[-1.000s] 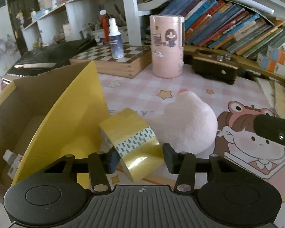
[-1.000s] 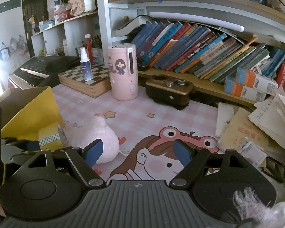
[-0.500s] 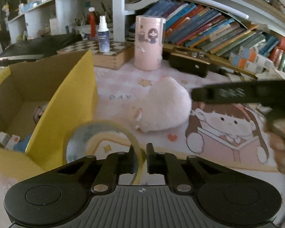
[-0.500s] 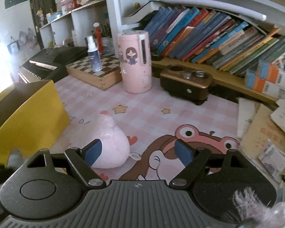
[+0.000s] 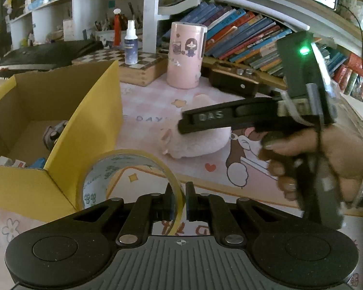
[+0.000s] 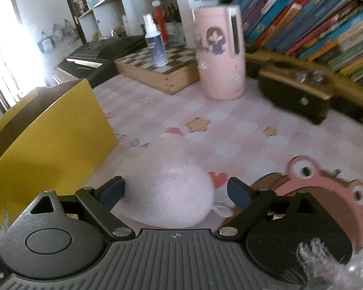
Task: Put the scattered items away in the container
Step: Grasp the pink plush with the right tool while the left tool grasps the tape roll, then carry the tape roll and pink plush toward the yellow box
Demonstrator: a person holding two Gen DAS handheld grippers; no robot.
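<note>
My left gripper [image 5: 179, 199] is shut on the wall of a clear-yellow tape roll [image 5: 123, 166], held just off the near corner of the yellow cardboard box [image 5: 84, 120]. Small items, among them a toy car [image 5: 53, 133], lie in the box. A pink plush toy [image 6: 169, 188] lies on the mat right of the box [image 6: 48, 145]. My right gripper [image 6: 175, 191] straddles the plush with its jaws still opening; the blue pads stand off its sides. In the left wrist view a hand [image 5: 326, 152] holds the right gripper [image 5: 191, 124] over the plush [image 5: 198, 145].
A pink cylinder [image 5: 186, 55], a wooden chessboard box [image 5: 142, 70] with a spray bottle [image 5: 130, 46] on it, and a dark wooden device [image 5: 234, 82] stand at the back. Slanted books [image 5: 242, 36] fill the shelf behind. A keyboard [image 5: 43, 55] lies beyond the box.
My left gripper shut on the tape roll's wall and lifted it by the box corner. My right gripper came down and forward over the plush, its jaws spreading wider.
</note>
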